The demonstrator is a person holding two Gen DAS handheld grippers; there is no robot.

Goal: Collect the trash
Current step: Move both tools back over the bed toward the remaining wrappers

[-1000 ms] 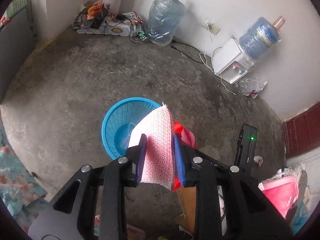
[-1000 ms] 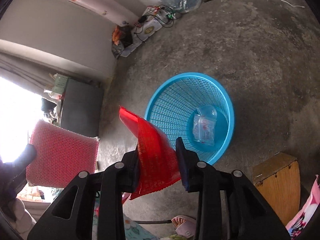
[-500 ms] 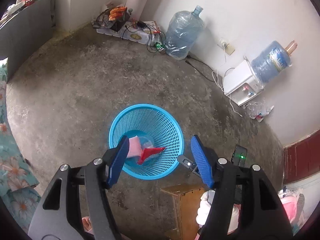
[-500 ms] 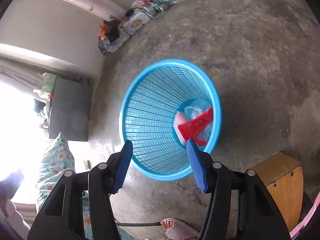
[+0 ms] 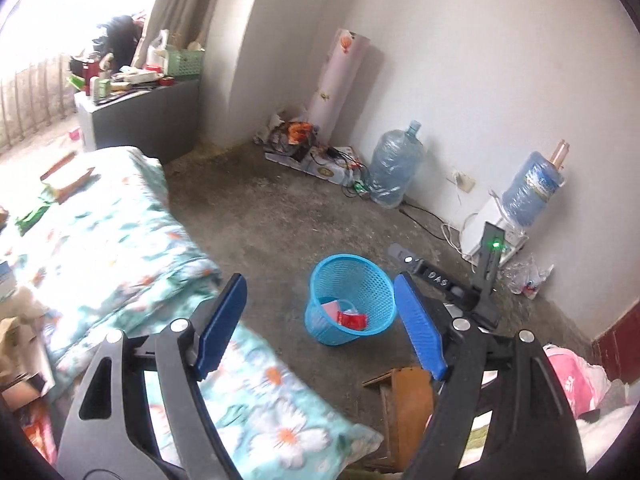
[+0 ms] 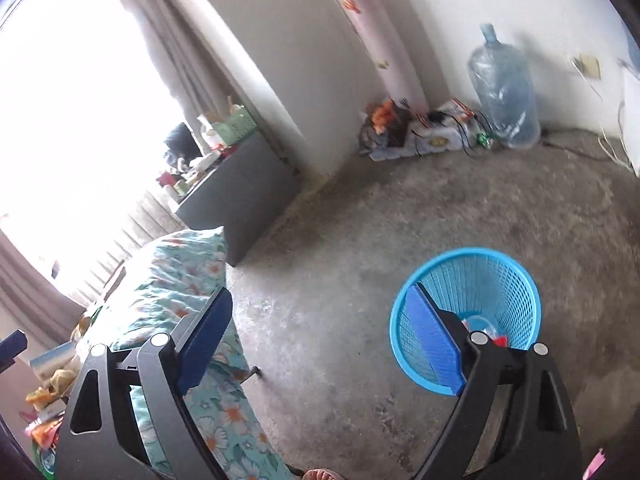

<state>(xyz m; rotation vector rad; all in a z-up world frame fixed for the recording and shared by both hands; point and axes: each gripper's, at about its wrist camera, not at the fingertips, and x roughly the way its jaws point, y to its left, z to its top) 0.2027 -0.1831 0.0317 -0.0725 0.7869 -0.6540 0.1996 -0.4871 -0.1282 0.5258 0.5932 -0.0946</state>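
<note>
Blue basket (image 5: 351, 299) on the floor holds red and pink scraps; both grippers, left (image 5: 320, 330) and right (image 6: 320, 342), gape empty, so next: seek more trash, likely bedside.

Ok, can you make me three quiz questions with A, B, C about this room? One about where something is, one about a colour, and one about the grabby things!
1. Where is the red wrapper?
A. On the bed
B. Inside the basket
C. On top of the water jug

2. What colour is the basket?
A. Blue
B. Yellow
C. Black

3. What are the left tool and the right tool doing?
A. Both squeeze a wrapper
B. One is shut, one is open
C. Both are open and hold nothing

Answers:
1 B, the red wrapper lies at the bottom of the basket beside a pink piece.
2 A, its mesh wall and rim are bright blue in both views.
3 C, each tool's blue pads stand wide apart with only floor and basket between them.
</note>
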